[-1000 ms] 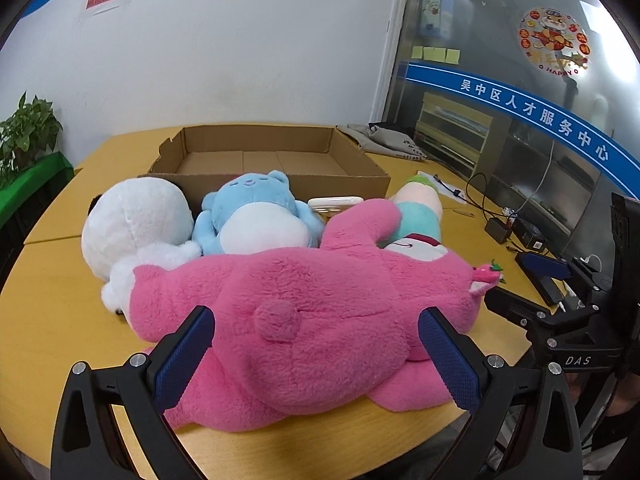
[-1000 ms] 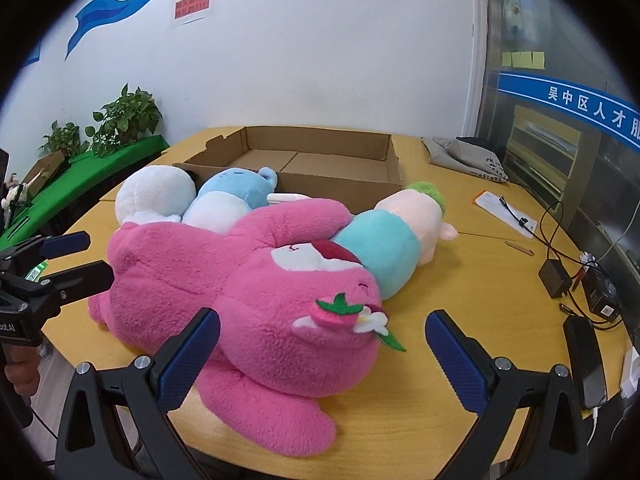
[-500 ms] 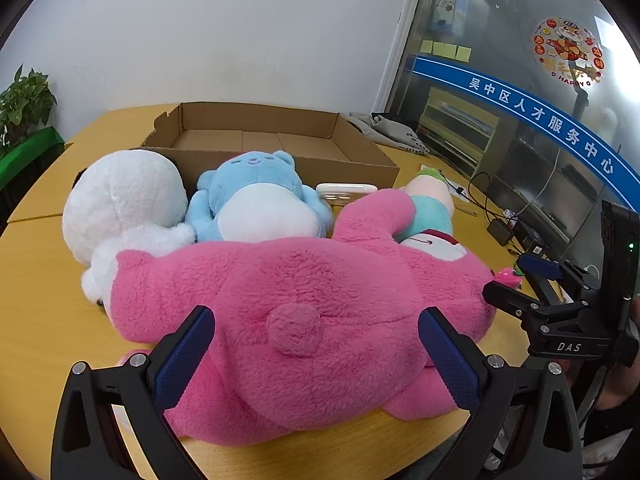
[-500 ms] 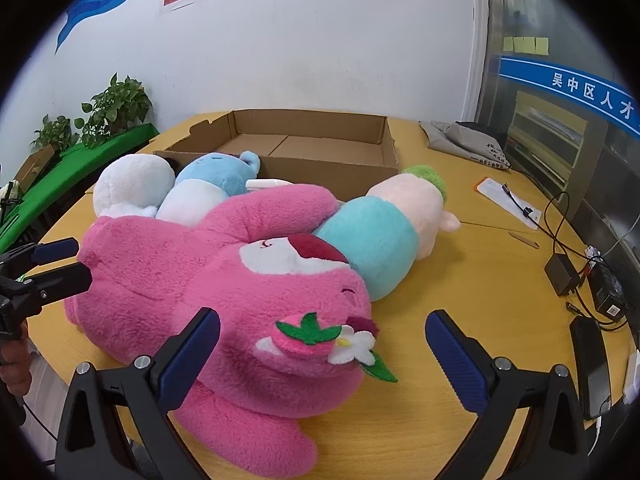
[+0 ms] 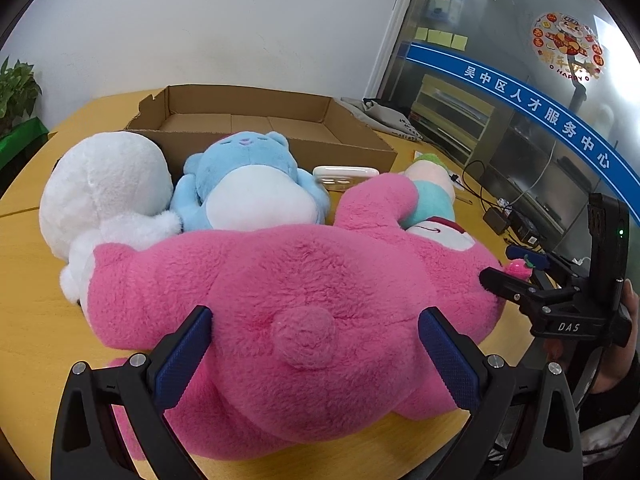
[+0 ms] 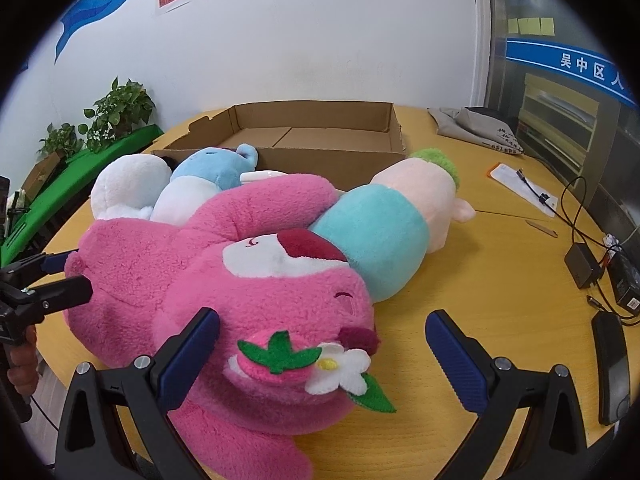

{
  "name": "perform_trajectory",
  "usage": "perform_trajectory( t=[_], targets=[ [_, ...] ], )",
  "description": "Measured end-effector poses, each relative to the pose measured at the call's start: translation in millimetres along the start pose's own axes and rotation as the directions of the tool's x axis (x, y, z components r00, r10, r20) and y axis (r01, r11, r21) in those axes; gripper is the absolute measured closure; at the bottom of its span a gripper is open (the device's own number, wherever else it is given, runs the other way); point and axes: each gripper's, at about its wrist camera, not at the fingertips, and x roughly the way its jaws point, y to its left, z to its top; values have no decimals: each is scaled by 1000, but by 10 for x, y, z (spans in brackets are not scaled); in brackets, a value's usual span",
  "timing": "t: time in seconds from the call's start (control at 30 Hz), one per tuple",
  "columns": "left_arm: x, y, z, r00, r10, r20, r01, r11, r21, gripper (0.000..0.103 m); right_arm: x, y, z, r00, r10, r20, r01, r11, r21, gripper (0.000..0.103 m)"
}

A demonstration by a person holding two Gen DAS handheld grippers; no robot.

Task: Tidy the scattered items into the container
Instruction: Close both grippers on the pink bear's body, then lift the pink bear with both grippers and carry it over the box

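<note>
A large pink plush bear (image 5: 280,280) lies on the wooden table (image 5: 24,320), in front of an open cardboard box (image 5: 256,120). My left gripper (image 5: 316,356) is open, its jaws either side of the bear's rump and tail. My right gripper (image 6: 320,356) is open around the bear's head (image 6: 296,320) and strawberry ear. A white plush (image 5: 100,188), a blue plush (image 5: 248,184) and a teal-and-peach plush (image 6: 396,220) lie between the bear and the box (image 6: 320,132). A white flat item (image 5: 344,172) lies by the box wall.
Chargers, cables and a dark phone (image 6: 610,364) lie at the table's right edge. A grey cloth (image 6: 472,128) sits at the back right. Green plants (image 6: 116,112) stand to the left, off the table. The box interior holds nothing visible.
Both grippers have moved forward and lower onto the pink bear, so its rump and head now sit between the open jaws. The toys have not moved.
</note>
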Motion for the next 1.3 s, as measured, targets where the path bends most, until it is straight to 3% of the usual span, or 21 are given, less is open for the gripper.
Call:
perform_trajectory(
  t=[0.13,0.27,0.4,0.43,0.57,0.73,0.87,1.07,1.3],
  targets=[
    [76,90,12,1000,-18,-18,18,1000,-8,1,54,-104,-25,997,75,-3,-75,997,23,1],
    [152,191,-12,997,-58,-44,57,998,-30,6,252,-275,-114,981,193,-27,-190,978,92,1],
    [132,259,-18,995,-84,-45,81,995,-64,27,434,-285,-197,961,275,-36,-267,953,145,2],
    [114,276,-21,995,-89,-40,86,994,-72,36,434,-260,-200,958,285,-28,-278,950,145,11],
    [26,279,-73,995,-97,-23,95,993,-72,48,334,-112,-195,963,269,12,-269,960,74,27],
    [-131,195,-110,996,-91,-6,90,993,-73,54,186,-102,-227,955,294,41,-296,953,63,37],
    [-366,116,-55,996,-83,14,84,994,-70,55,-32,-26,-190,949,309,71,-311,950,32,38],
    [-775,-24,348,991,-72,114,74,997,-9,55,-399,-39,162,925,344,163,-351,936,18,38],
    [-708,10,1256,979,-80,187,69,996,64,55,-448,-73,920,911,300,282,-307,951,-22,38]
  ],
)
